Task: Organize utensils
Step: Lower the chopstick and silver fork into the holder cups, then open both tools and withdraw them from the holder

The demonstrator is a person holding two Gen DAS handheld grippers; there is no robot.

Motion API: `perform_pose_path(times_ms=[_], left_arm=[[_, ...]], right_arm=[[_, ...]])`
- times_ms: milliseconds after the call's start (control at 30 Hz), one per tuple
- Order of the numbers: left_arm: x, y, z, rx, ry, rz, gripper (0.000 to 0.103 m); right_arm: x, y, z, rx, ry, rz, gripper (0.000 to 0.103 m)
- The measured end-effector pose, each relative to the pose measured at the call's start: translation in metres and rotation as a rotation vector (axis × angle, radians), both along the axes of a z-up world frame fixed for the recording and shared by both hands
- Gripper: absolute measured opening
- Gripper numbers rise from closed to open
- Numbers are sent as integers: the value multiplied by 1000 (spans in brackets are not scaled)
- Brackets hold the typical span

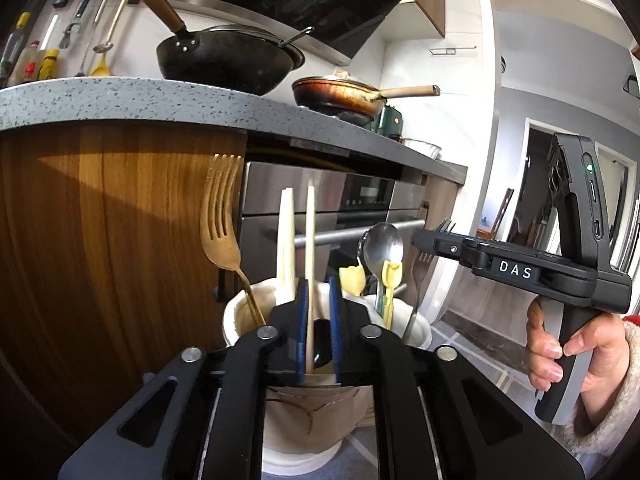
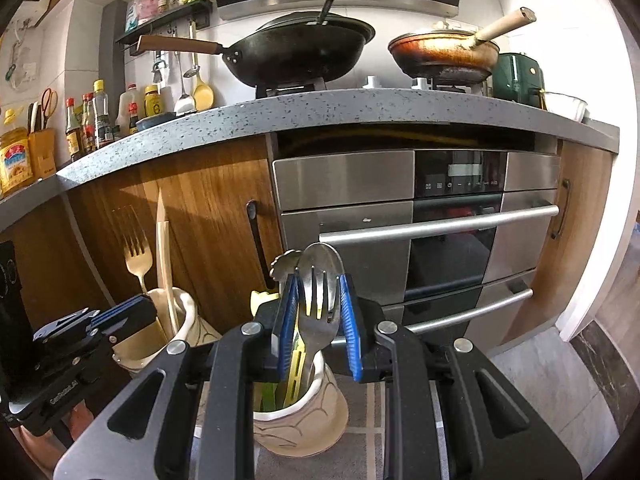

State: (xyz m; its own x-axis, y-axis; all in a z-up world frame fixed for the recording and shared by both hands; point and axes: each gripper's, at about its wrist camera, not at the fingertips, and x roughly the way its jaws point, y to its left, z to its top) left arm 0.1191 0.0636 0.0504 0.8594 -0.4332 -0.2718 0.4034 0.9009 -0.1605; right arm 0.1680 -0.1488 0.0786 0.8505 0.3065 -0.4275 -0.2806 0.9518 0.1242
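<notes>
Two cream ceramic holders stand on a low surface. The left holder (image 1: 240, 320) (image 2: 188, 312) has a gold fork (image 1: 222, 220) (image 2: 138, 258) and cream chopsticks (image 1: 286, 240) (image 2: 164, 264). My left gripper (image 1: 318, 312) (image 2: 120, 314) is open around one chopstick (image 1: 310, 272) that stands in that holder. The right holder (image 2: 304, 416) (image 1: 416, 328) has a silver spoon (image 1: 384, 246) (image 2: 322, 256), a silver fork (image 2: 318, 304) and yellow tulip-topped utensils (image 1: 390, 276). My right gripper (image 2: 318, 320) (image 1: 424, 240) is open around the silver fork, pads apart from it.
Behind is a speckled grey counter (image 2: 320, 112) with a black wok (image 2: 304, 52) and a copper pan (image 2: 444, 56). Below are wooden cabinet doors (image 2: 208, 208) and a steel oven (image 2: 412, 220). Bottles (image 2: 92, 120) stand at the left.
</notes>
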Motion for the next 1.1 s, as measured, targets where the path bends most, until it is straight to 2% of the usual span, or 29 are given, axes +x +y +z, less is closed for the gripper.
perform_pose_path(times_ms=[133, 200, 233, 267, 300, 433, 500, 533, 600, 667, 733, 833, 967, 1100], left_arm=[[0, 2, 0, -6, 4, 3, 13], [1, 3, 0, -12, 9, 1, 15], [1, 2, 1, -11, 13, 3, 20], [1, 2, 1, -11, 14, 7, 30], [0, 3, 2, -15, 16, 7, 35], [-2, 2, 7, -21, 34, 21, 43], [-6, 3, 12, -27, 45, 32, 55], [-10, 4, 17, -31, 50, 38, 58], [-17, 5, 23, -30, 50, 46, 70], [-27, 4, 31, -14, 50, 58, 77], [-37, 2, 38, 0, 50, 72, 81], [-52, 1, 45, 5, 54, 92, 93], [-71, -4, 45, 15, 79, 105, 96], [-88, -13, 38, 57, 106, 126, 96]], right_arm=[[1, -3, 0, 10, 6, -5, 26], [1, -4, 1, 19, 7, -3, 35], [1, -4, 1, 20, 8, -2, 40], [1, -5, 2, 19, 10, -1, 43], [0, -5, 3, 17, 10, -2, 43], [-7, -7, 11, 12, 12, -2, 54], [-13, -10, 17, 8, 18, 1, 58], [-16, -12, 19, 10, 19, 3, 63], [-27, -17, 24, 18, 20, 5, 73], [-38, -20, 26, 23, 20, 4, 90], [-48, -24, 25, 31, 27, 1, 96], [-62, -31, 19, 52, 54, 0, 97], [-81, -41, 9, 76, 78, -9, 97], [-98, -52, -4, 88, 97, -21, 97]])
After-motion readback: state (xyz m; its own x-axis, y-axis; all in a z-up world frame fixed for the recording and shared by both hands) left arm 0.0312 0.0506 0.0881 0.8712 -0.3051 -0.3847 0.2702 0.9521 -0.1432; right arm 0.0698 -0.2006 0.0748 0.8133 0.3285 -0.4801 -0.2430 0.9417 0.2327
